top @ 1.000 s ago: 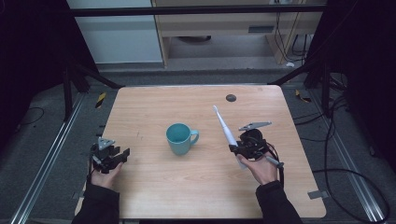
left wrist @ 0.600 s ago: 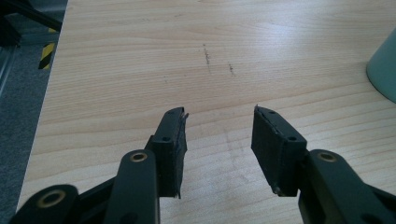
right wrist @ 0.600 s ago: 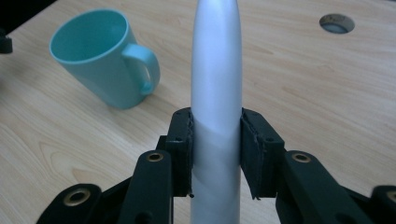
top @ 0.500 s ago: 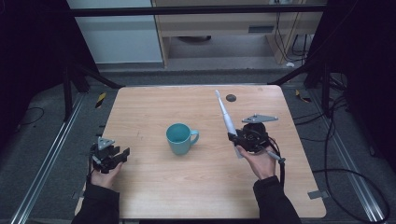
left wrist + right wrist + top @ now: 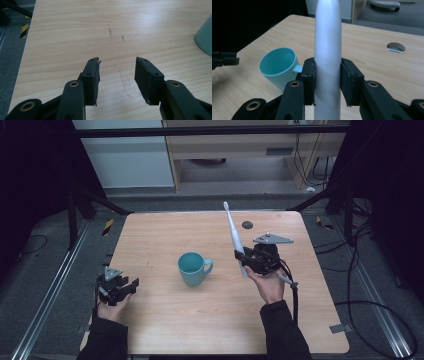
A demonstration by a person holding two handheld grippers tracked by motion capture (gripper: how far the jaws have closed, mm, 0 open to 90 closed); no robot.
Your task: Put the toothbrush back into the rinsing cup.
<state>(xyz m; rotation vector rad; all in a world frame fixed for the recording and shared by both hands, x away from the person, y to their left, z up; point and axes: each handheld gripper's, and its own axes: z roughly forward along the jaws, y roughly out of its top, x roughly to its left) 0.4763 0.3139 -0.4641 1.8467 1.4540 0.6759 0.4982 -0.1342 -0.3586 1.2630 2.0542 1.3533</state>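
Note:
My right gripper (image 5: 246, 257) (image 5: 327, 80) is shut on a white electric toothbrush (image 5: 234, 236) (image 5: 327, 45), held by its handle and raised above the table with the brush head tilted up and away. A teal mug (image 5: 192, 268) (image 5: 279, 67) stands upright at the middle of the table, just left of that gripper, handle toward it. My left gripper (image 5: 127, 286) (image 5: 117, 75) rests at the table's left edge, open, with bare wood between its pads. The mug's (image 5: 205, 35) side shows at the right edge of the left gripper view.
The wooden table (image 5: 165, 320) has a round cable hole (image 5: 247, 224) (image 5: 396, 47) near its far edge. A cable trails from the right gripper toward the right. Black frame legs and floor rails stand around the table.
My right gripper has risen with the toothbrush and tipped it more upright, so the brush head now reaches past the table's far edge. The left gripper and the mug have stayed put.

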